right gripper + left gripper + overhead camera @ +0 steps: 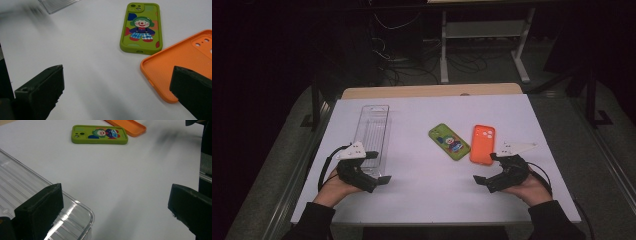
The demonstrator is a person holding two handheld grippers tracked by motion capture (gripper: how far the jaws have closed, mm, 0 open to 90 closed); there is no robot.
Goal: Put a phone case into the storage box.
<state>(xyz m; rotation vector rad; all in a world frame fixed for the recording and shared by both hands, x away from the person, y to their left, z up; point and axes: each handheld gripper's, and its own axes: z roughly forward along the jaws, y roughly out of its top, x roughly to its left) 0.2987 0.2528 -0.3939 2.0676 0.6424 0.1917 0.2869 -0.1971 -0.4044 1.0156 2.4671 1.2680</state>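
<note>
1. the room beyond the white table (427, 200) was dark and hard to make out. the clear plastic tray (373, 131) was cut off at the left edge of the left gripper view, and the orange phone case (180, 62) ran out of the right gripper view at the right.
2. both forearms came in from the bottom of the high view. the left gripper (382, 167) sat at the near end of the tray, pointing toward the table's middle; the right gripper (486, 170) sat just beside the near end of the orange case, pointing back toward the left one.
3. each claw stood wide open with nothing between its jaws, bare table showing in the gap.
4. the green phone case (449, 141) lay at a slant mid-table, just left of the orange one and apart from it, well clear of the tray.
5. the right gripper view showed a clown picture on the green case (141, 27) and the orange case's dotted, hollow inside facing up. the left gripper view showed the tray's ribbed floor and rounded corner (85, 212) beside its left jaw.
</note>
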